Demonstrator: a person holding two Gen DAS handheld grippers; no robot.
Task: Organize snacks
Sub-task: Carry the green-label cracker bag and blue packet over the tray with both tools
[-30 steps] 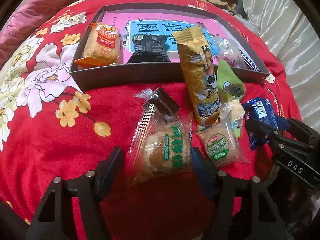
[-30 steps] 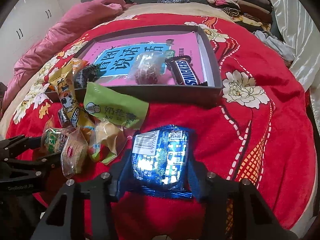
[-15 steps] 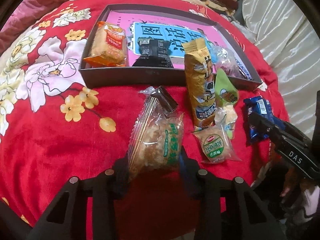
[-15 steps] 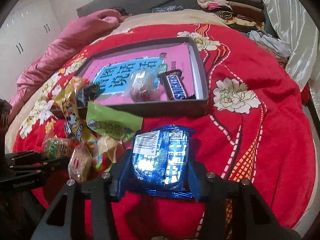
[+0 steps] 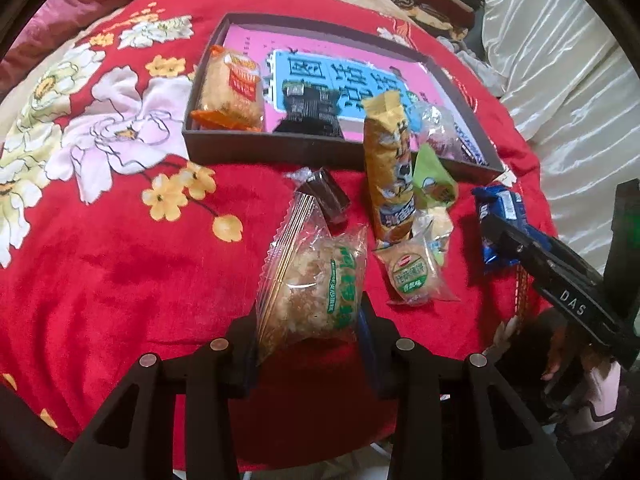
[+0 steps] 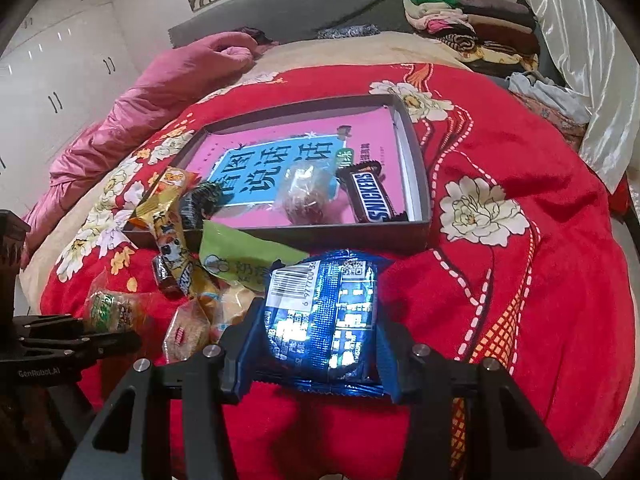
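Note:
My left gripper [image 5: 308, 320] is shut on a clear cake packet with green print [image 5: 316, 280] and holds it above the red blanket. My right gripper [image 6: 320, 344] is shut on a shiny blue snack packet [image 6: 324, 316], also lifted; it shows in the left wrist view [image 5: 496, 224]. A dark shallow box [image 5: 320, 148] with a pink and blue liner holds an orange cake packet [image 5: 232, 88], a black packet [image 5: 312, 112], a clear candy bag [image 6: 306, 196] and a Snickers bar [image 6: 370, 196]. The box also shows in the right wrist view [image 6: 416, 168].
Loose on the blanket in front of the box lie a yellow cartoon packet [image 5: 390, 176], a green packet [image 5: 434, 180], a small round biscuit packet [image 5: 412, 272] and a dark brown bar [image 5: 324, 196]. A pink quilt [image 6: 132, 116] and folded clothes [image 6: 468, 28] lie beyond.
My left gripper closed on the green-print cake packet and lifted it. My right gripper rose with the blue packet, so both views look down from higher.

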